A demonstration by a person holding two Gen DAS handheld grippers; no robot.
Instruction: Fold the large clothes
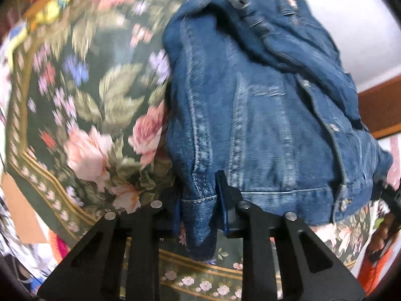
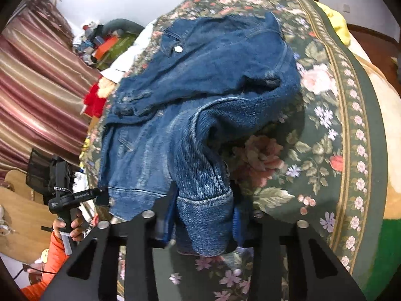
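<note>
A blue denim jacket (image 1: 255,115) lies rumpled on a green floral bedspread (image 1: 82,95). In the left wrist view my left gripper (image 1: 200,215) is shut on a sleeve cuff (image 1: 199,208) that hangs between its fingers. In the right wrist view the jacket (image 2: 200,80) is bunched with a sleeve folded across it. My right gripper (image 2: 203,228) is shut on the other sleeve cuff (image 2: 205,215). The left gripper (image 2: 75,198) shows at the left of that view, in a hand at the jacket's hem.
The bedspread (image 2: 325,130) covers a bed. Striped curtains (image 2: 32,80) hang at the left. Clutter and clothes (image 2: 105,45) lie beyond the bed. A yellow cloth (image 2: 335,22) lies at the far edge. A wooden headboard (image 1: 381,105) is at the right.
</note>
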